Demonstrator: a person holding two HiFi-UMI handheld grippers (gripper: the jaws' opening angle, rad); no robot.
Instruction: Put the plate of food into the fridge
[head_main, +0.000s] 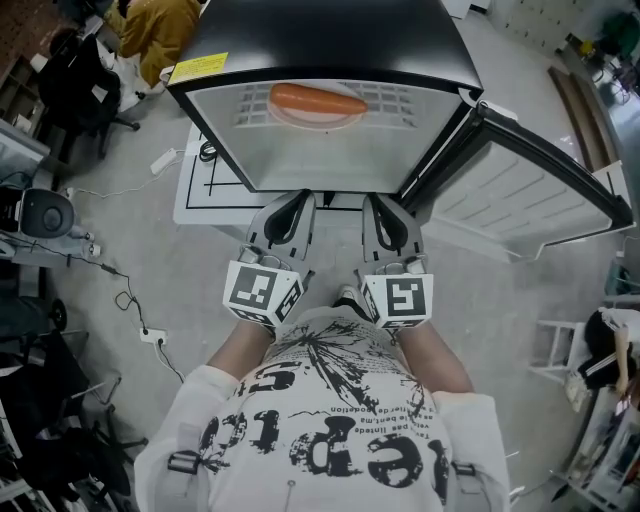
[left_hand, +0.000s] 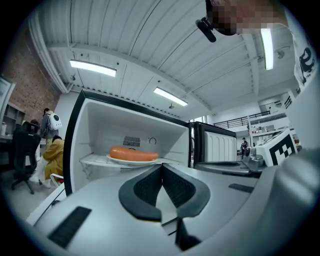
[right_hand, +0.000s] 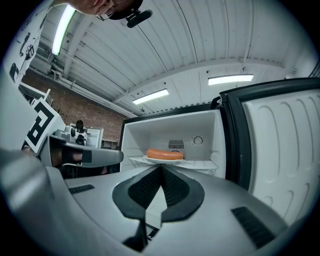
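A white plate (head_main: 318, 118) with an orange sausage (head_main: 318, 99) on it lies on the shelf inside the open small fridge (head_main: 300, 45). The left gripper view shows that plate (left_hand: 131, 160) on the shelf, and so does the right gripper view, where the sausage (right_hand: 165, 154) lies across it. My left gripper (head_main: 296, 204) and right gripper (head_main: 384, 212) hang side by side in front of the fridge opening, well short of the plate. Both are shut with nothing between the jaws.
The fridge door (head_main: 530, 195) stands swung open to the right. A white mat (head_main: 200, 190) lies under the fridge. Cables and a power strip (head_main: 152, 336) run over the floor at the left, beside office chairs (head_main: 85, 75). Racks stand at the right edge.
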